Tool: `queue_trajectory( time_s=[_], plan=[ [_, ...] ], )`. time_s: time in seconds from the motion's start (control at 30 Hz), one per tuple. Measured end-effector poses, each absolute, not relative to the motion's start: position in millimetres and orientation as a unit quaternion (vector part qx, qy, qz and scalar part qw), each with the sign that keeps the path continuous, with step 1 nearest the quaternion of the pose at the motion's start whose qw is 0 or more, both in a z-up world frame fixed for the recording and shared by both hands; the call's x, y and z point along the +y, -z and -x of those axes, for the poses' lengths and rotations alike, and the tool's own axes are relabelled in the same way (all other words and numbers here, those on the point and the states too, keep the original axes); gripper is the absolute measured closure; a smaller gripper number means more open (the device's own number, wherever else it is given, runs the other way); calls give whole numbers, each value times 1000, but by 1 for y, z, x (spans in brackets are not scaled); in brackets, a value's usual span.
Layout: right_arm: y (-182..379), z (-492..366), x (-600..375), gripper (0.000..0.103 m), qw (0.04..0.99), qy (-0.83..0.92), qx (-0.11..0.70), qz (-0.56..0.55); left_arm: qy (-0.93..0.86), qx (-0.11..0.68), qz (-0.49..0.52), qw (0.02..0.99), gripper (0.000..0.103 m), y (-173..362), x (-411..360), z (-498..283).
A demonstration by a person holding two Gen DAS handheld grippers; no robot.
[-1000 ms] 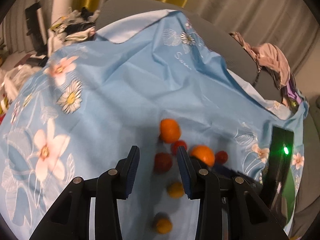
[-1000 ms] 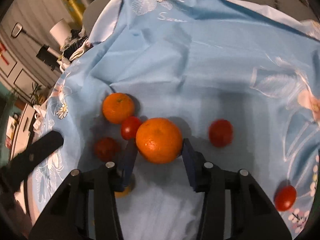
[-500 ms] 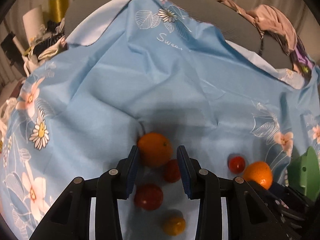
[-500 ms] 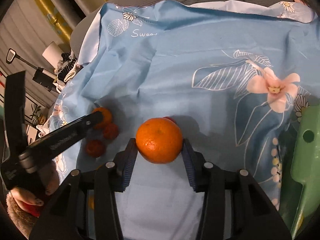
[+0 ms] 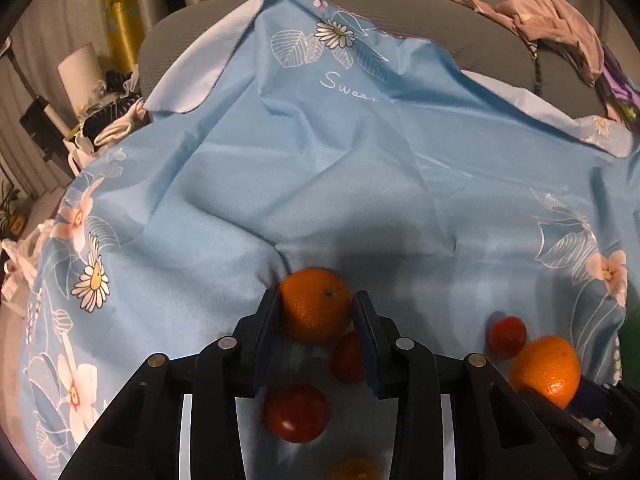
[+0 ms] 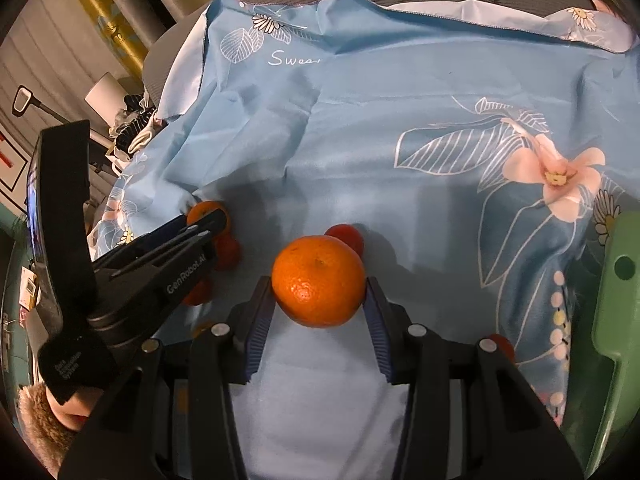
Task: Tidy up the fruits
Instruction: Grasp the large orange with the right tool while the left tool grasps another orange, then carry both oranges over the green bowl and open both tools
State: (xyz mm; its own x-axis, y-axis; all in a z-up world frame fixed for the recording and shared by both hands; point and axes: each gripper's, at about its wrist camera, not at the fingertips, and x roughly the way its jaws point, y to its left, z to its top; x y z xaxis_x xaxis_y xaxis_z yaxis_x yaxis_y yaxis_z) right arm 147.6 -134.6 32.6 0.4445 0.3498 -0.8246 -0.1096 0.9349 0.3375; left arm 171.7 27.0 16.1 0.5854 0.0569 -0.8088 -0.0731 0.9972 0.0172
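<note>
The right gripper (image 6: 319, 308) has its fingers clamped on an orange (image 6: 319, 281), carried clear of the blue floral cloth (image 6: 400, 128) toward the green bin (image 6: 612, 320) at the right edge, which half a second ago sat further off. The left gripper (image 5: 315, 316) has just been closing its fingers around a second orange (image 5: 315, 304); they now appear to touch it where it lies on the cloth. Earlier that gripper hung above the cluster. Small red fruits (image 5: 297, 413) lie close behind; beyond, bare cloth.
</note>
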Motion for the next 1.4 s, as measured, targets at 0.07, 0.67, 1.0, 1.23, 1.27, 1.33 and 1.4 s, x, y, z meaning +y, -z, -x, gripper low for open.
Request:
queue_trajectory(
  time_s=[0.07,0.67,1.0,1.23,1.27,1.33,1.4],
  plan=[
    [-34,-146,-135,57,843,-137,506,-118,-33,456,20,889,68,-18,30,-171],
    [-70,-130,-156,57,873,-119,457,-122,22,388,27,921,68,-86,9,-122],
    [-113,-104,-182,57,912,-67,393,-96,71,329,75,939,68,-131,2,-81],
    [-137,-72,-216,57,930,-29,347,-118,124,315,81,938,68,-143,-20,-61],
    [-138,-64,-222,57,932,-20,342,-119,134,315,80,936,68,-144,-26,-59],
    [-141,-56,-234,57,933,-5,338,-120,147,318,73,934,68,-144,-39,-55],
    [-144,-52,-248,57,936,17,328,-125,161,319,64,932,68,-144,-55,-53]
  ],
)
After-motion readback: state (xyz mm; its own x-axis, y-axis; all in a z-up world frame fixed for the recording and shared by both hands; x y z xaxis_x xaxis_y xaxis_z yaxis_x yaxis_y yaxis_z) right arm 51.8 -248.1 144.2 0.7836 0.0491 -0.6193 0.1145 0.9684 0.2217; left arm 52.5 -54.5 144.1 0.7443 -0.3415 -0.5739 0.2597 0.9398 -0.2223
